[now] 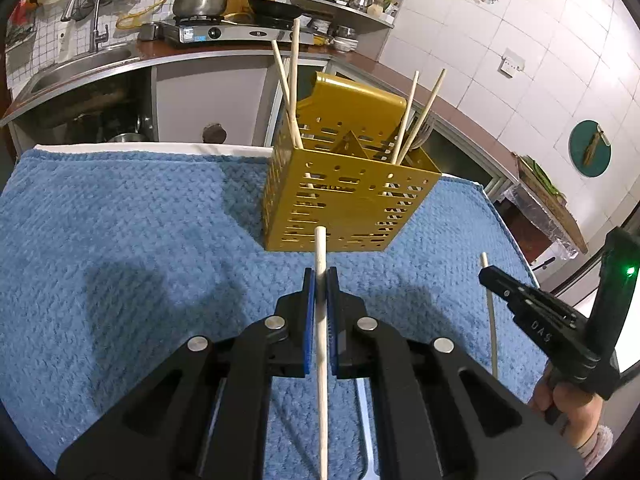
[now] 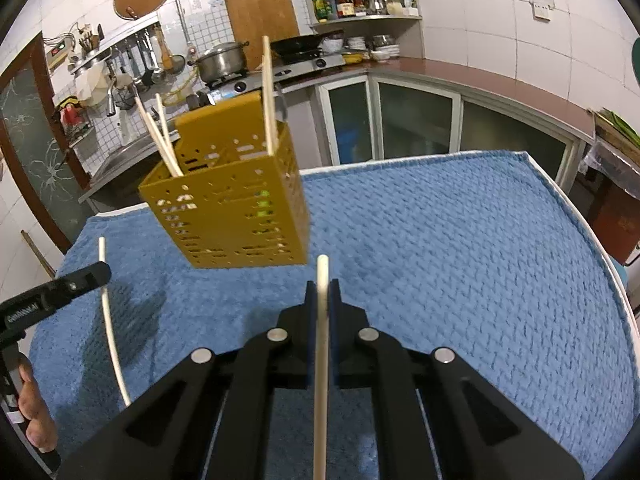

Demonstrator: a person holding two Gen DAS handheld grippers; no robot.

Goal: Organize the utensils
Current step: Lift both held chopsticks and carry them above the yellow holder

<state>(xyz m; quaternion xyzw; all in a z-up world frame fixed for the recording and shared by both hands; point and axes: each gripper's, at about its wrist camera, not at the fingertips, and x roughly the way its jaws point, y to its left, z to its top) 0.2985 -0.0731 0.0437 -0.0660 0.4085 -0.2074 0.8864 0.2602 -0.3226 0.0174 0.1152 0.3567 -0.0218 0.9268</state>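
Note:
A gold perforated utensil holder (image 1: 348,196) stands on the blue towel (image 1: 120,240), with several wooden chopsticks and a fork upright inside; it also shows in the right wrist view (image 2: 232,208). My left gripper (image 1: 320,280) is shut on a wooden chopstick (image 1: 321,256), its tip just short of the holder's front wall. My right gripper (image 2: 322,290) is shut on another wooden chopstick (image 2: 322,280), to the right of the holder and near it. The right gripper shows at the right of the left wrist view (image 1: 490,276), and the left gripper at the left of the right wrist view (image 2: 98,272).
The towel (image 2: 460,260) covers a white table. Behind it runs a kitchen counter with a sink (image 1: 80,64), a stove with a pot (image 1: 202,0) and shelves of bottles (image 2: 360,0).

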